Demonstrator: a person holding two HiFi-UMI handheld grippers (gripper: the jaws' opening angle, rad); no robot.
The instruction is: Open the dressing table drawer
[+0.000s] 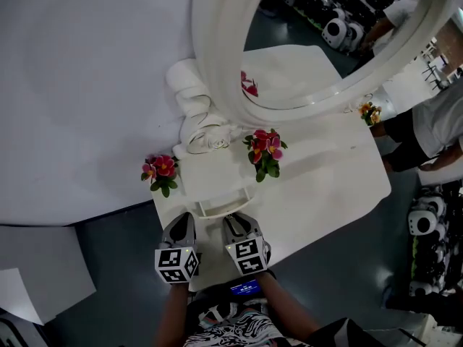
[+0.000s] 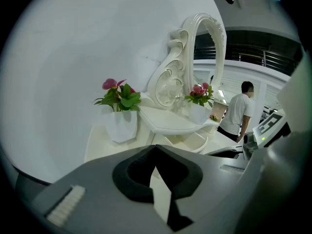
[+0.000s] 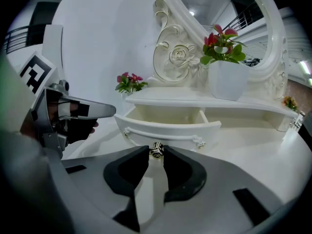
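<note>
The white dressing table (image 1: 325,194) has a small drawer (image 3: 170,126) under its raised shelf. The drawer stands pulled out, and its bare inside shows in the right gripper view. From the head view its curved front (image 1: 224,208) juts out toward me. My right gripper (image 3: 156,152) is shut on the drawer's small metal knob (image 3: 156,150), one pad on each side. It shows in the head view as the right gripper (image 1: 236,220), at the drawer front. My left gripper (image 2: 154,147) hangs just left of the drawer, shut with nothing between its jaws. It appears as the left gripper (image 1: 184,223) in the head view.
A large oval mirror (image 1: 217,49) with a scrolled base rises behind the shelf. Potted pink flowers stand left (image 1: 160,170) and right (image 1: 265,150) of the drawer, with a smaller bunch (image 1: 370,112) far right. A person (image 1: 434,129) stands beyond the table's right end.
</note>
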